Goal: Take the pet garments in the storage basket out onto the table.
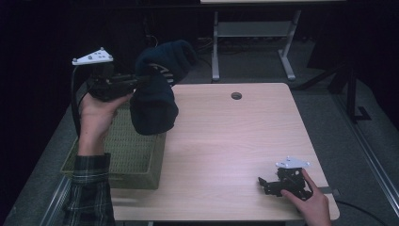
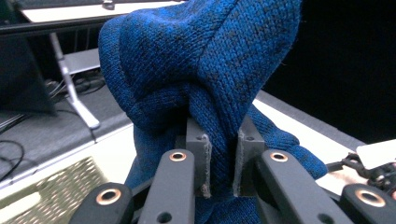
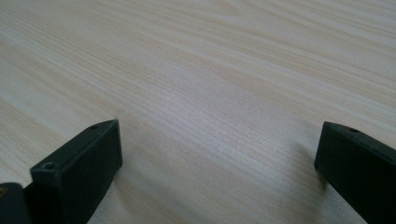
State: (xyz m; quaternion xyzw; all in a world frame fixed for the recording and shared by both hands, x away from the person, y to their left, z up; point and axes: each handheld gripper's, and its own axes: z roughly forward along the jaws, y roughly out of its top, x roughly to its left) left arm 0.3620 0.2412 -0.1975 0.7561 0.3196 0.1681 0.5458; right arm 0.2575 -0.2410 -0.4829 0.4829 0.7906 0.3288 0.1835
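We hold the left gripper (image 1: 141, 81) up over the near left part of the table (image 1: 226, 141), its jaws pointing level toward the right in the high view. The jaws are pinched tight on a fold of the dark blue knitted hat (image 1: 155, 94), and in the left gripper view we see the knit squeezed between the two grey pads (image 2: 201, 158), bulging out above and on both sides of them. Most of the hat droops from the jaws, its lower end hanging just above the far right corner of the green woven basket (image 1: 127, 155) that sits on the table's left edge. Our right gripper (image 1: 263, 183) rests on the table near its right front corner, well apart from the hat, its jaws spread wide over bare wood with nothing between them.
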